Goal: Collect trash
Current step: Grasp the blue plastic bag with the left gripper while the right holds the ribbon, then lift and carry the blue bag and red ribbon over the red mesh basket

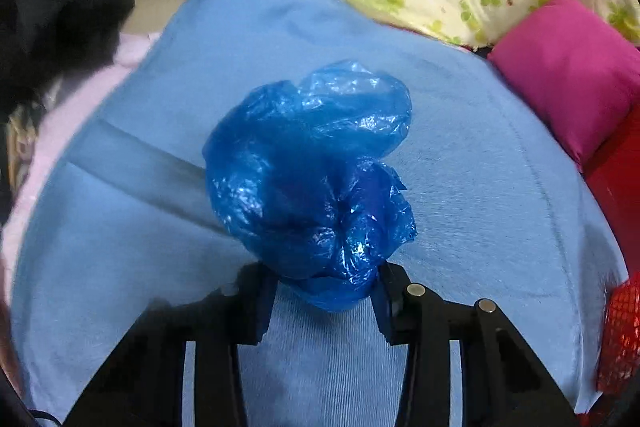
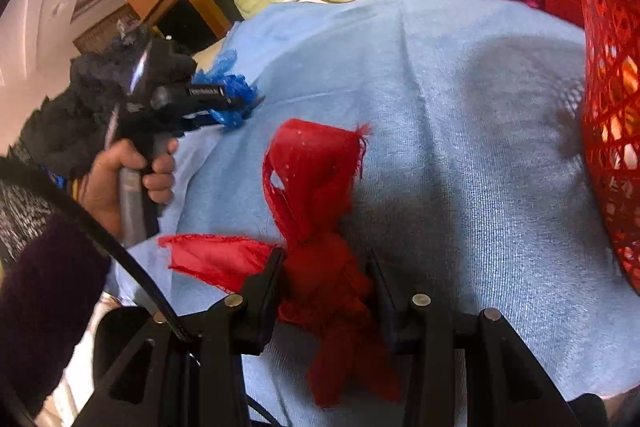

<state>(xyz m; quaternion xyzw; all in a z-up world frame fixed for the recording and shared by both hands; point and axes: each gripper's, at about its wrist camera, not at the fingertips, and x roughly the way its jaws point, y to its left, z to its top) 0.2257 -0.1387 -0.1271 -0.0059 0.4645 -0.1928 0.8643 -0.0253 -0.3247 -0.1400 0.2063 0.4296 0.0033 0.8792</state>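
The crumpled blue plastic bag (image 1: pixel 310 183) is pinched at its lower end between the jaws of the left gripper (image 1: pixel 326 293) and stands out above the light-blue fleece blanket (image 1: pixel 480 187). The knotted red cloth scrap (image 2: pixel 320 247) is pinched at its knot between the jaws of the right gripper (image 2: pixel 326 283), with its frayed tails hanging free to the left and below.

Risks, as judged from this state:
- The bag is held by a small fold only. The film is thin and slick, so a quick swing could pull it out of the jaws.
- The loose tails of the cloth scrap could snag on the mesh rim during transfer and leave the scrap draped over the edge.
- Both grippers are loaded and near each other above the blanket. A simultaneous approach to one opening could cause a collision.

Container: the red plastic mesh basket (image 2: pixel 608 131) stands at the right edge of the blanket, just beside the magenta cushion (image 1: pixel 572 83). Pale and orange patches show through the mesh; what they are cannot be determined. The basket is the probable receptacle for both items.
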